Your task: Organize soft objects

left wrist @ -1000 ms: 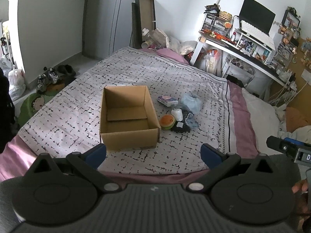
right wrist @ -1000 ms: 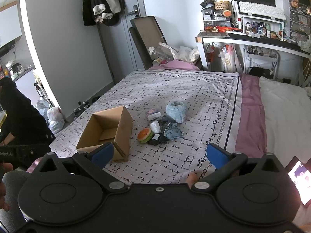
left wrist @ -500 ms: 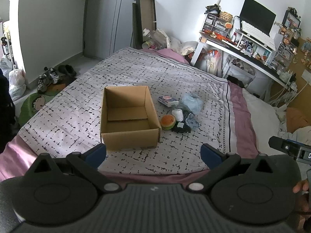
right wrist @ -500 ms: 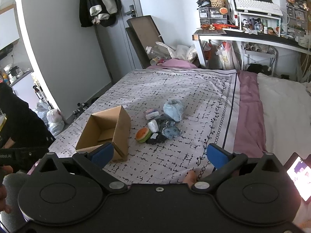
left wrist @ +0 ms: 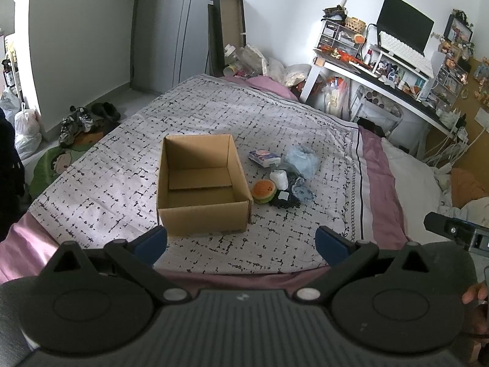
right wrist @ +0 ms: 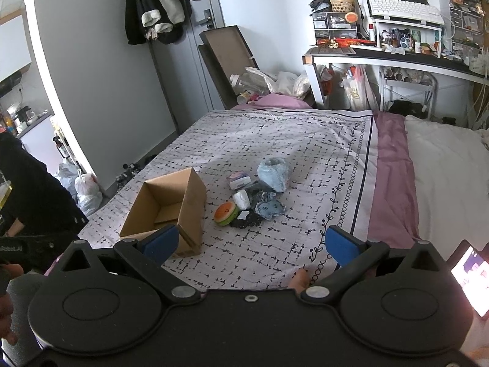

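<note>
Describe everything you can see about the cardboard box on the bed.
The cardboard box is plain brown corrugated card, rectangular and open-topped, with no flaps showing above its rim. It sits upright on the patterned bedspread, and nothing shows inside but a loose-looking cardboard panel on its floor. The pile of soft items lies beside it; the burger-shaped toy is closest, near one lower corner, though contact is unclear. Neither gripper touches the box.

The bed (left wrist: 275,116), under a black-flecked white spread, carries an open cardboard box (left wrist: 201,183); just right of it lies a cluster of soft objects (left wrist: 282,177).
</note>
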### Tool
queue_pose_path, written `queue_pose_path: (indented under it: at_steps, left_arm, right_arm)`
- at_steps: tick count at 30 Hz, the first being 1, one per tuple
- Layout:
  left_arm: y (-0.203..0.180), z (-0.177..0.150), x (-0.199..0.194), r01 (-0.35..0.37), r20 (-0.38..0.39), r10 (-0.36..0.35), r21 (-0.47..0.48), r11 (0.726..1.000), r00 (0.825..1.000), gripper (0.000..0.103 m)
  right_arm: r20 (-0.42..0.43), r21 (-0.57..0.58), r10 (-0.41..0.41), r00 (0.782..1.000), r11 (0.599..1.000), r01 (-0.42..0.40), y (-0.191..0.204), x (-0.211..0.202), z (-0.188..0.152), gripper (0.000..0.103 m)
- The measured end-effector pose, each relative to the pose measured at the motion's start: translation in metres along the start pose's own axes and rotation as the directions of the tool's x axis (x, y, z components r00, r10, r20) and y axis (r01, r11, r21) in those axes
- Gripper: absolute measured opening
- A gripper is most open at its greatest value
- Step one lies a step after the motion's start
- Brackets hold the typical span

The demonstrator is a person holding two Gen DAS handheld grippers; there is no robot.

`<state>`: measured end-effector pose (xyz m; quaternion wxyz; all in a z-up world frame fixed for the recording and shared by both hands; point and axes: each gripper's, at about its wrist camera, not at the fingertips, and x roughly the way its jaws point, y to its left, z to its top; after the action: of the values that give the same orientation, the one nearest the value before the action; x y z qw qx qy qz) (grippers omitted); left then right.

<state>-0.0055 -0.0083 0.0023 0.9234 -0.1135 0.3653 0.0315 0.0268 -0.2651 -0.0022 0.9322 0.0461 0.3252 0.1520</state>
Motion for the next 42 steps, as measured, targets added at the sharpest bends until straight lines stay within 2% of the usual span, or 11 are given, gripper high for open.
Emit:
queue_pose_path:
  at_steps: [10,20,36,42]
  left_arm:
    - [-0.004,0.002,0.014,-0.003,-0.015,0.003,-0.014,1.0,1.0,0.102]
    - [-0.009,0.008,0.033,0.016,-0.024,-0.017,-0.022,1.0,1.0,0.102]
    - [-0.021,0.03,0.083,-0.005,-0.043,0.003,-0.037,0.999,0.999,0.102]
    - [-0.029,0.041,0.103,-0.005,-0.053,0.003,-0.03,1.0,0.999,0.101]
  right_arm:
    - [-0.001,0.01,0.0,1.0,1.0,0.0,-0.005,0.009,0.002,0.103]
    - [-0.015,0.064,0.038,0.999,0.997,-0.037,-0.024,0.03,0.009,0.103]
    - [-0.081,0.097,0.099,0.992,0.991,-0.091,-0.035,0.089,0.026,0.103]
    - [-0.096,0.125,0.098,0.991,0.988,-0.085,-0.044,0.11,0.034,0.103]
